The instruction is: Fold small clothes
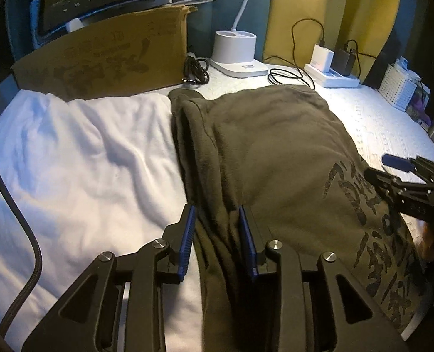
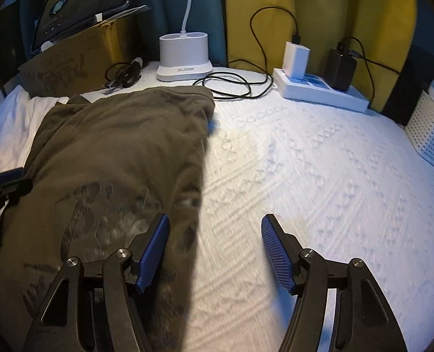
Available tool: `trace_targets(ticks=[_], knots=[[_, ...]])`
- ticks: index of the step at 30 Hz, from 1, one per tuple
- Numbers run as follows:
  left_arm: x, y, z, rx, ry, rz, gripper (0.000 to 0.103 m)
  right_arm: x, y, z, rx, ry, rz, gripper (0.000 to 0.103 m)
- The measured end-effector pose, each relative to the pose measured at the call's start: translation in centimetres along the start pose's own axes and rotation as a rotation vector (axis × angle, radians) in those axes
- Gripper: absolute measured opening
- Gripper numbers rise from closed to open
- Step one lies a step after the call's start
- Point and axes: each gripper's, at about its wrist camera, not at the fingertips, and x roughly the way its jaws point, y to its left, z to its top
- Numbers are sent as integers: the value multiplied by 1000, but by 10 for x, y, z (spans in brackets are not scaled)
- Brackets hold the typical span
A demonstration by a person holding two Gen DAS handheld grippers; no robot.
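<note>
An olive-green garment (image 1: 275, 152) with dark printed lettering lies on the white patterned cloth, folded along its left side. It also shows in the right wrist view (image 2: 117, 152). My left gripper (image 1: 218, 228) is partly open and straddles the bunched left fold of the garment, blue pads on either side of it. My right gripper (image 2: 215, 228) is open and empty; its left finger is over the garment's right edge, its right finger over the bare cloth. The right gripper also shows at the right edge of the left wrist view (image 1: 393, 170).
A white garment (image 1: 79, 161) lies left of the olive one. At the back stand a cardboard box (image 1: 105, 55), a white lamp base (image 2: 183, 58), a power strip with chargers (image 2: 319, 88) and loose black cables (image 2: 231, 85). A white perforated basket (image 2: 431, 132) stands at the right.
</note>
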Motion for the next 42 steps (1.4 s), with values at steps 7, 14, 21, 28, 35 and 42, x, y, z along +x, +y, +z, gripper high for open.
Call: trace_targets(ticks=[7, 14, 21, 28, 35, 42], knots=[[-30, 3, -10, -42, -50, -23, 32, -17, -9, -21, 25, 2, -19, 68], [-58, -25, -34, 8, -59, -114, 46, -43, -11, -39, 30, -15, 11, 68], [-57, -39, -65, 6, 6, -124, 46, -65, 1, -65, -4, -19, 79, 68], [-63, -43, -90, 23, 52, -133, 46, -81, 5, -97, -4, -5, 122, 67], [-67, -46, -103, 63, 36, -145, 39, -91, 17, -119, -3, 9, 178, 42], [-85, -39, -103, 58, 1, -138, 9, -102, 40, -124, -46, 13, 201, 28]])
